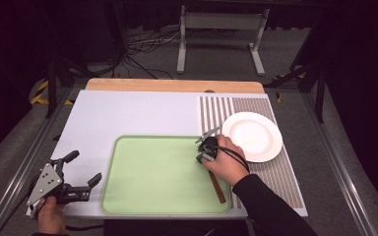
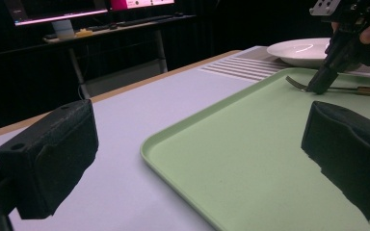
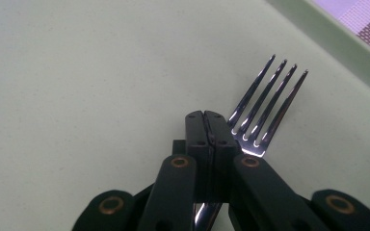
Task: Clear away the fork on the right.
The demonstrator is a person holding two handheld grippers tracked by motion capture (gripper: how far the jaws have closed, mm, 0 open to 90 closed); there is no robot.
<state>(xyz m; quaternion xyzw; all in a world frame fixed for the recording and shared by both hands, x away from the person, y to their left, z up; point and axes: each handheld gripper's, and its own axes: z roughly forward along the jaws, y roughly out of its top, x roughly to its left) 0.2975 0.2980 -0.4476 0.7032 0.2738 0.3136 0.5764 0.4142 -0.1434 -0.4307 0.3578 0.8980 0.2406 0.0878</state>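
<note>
The fork [image 3: 265, 103] lies on the green tray [image 1: 142, 196] near its right edge, tines toward the far side and its brown wooden handle running back over the tray's rim toward the person. The right gripper [image 3: 205, 126] stands over the fork's neck with its jaws pressed flat together, touching the metal but with nothing pinched between them. Just right of the tray a white plate [image 1: 252, 136] sits on a striped mat [image 1: 275, 172], while the left gripper [image 1: 82, 168] hovers well apart off the tray's left edge, jaws spread wide and empty.
</note>
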